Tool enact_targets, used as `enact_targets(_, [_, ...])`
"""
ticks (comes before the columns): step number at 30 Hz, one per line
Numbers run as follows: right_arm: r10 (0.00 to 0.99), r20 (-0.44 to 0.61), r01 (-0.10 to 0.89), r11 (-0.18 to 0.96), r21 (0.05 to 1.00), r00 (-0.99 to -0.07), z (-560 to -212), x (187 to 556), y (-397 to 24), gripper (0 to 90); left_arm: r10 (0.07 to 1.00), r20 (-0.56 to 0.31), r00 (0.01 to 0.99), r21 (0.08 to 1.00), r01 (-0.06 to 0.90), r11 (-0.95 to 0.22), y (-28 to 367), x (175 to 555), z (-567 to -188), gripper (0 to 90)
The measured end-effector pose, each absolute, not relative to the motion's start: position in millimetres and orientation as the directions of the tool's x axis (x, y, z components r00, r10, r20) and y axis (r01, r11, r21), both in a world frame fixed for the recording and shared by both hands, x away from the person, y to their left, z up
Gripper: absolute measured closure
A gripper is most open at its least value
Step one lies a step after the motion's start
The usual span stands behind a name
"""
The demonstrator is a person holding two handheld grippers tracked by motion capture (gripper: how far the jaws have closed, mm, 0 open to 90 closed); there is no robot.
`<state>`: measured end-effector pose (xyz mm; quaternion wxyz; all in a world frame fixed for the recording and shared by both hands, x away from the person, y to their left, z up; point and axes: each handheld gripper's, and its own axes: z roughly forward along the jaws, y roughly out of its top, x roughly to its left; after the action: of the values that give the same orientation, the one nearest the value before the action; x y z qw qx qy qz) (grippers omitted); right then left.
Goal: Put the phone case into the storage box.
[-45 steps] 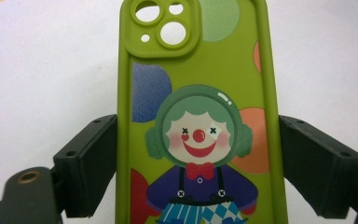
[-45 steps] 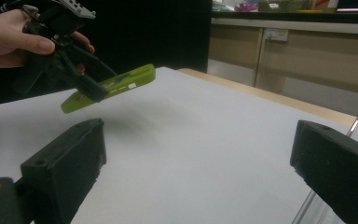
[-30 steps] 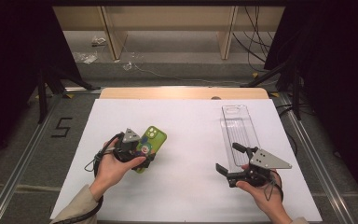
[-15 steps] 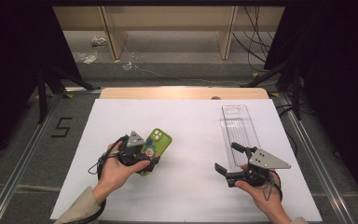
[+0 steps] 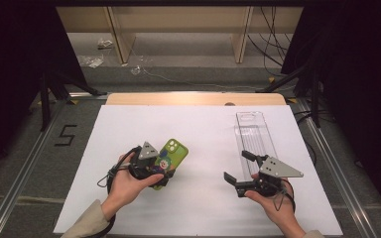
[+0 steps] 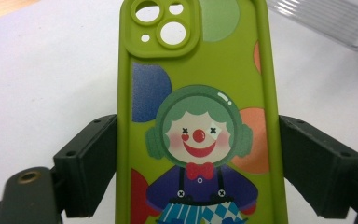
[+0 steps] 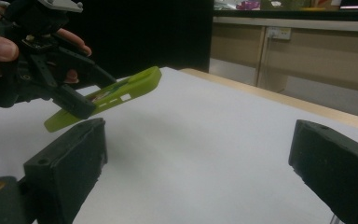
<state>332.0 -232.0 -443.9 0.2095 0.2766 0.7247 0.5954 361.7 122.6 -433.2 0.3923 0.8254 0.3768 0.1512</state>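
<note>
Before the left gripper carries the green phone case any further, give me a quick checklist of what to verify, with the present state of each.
1. Left gripper clamped on the green phone case: ok, both jaws press its long edges.
2. Case clear of the table: ok, in the right gripper view it hangs tilted above the white surface.
3. Grip centred on the case: cannot tell, its lower end is out of frame.
4. Right gripper free: ok, jaws wide apart with nothing between them.
5. Clear plastic tray out of the way: ok, it lies at the far right, apart from the case.
6. Space between the two grippers: ok, bare white surface.
</note>
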Motion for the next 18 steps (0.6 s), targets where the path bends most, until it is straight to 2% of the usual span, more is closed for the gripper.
enact_targets(18, [0.629,0.054,0.176,0.133,0.975,-0.775,-445,340,-212,6.1,0.7,-0.025,0.713,0.769,0.461,-0.442,100,349,-437,15.9])
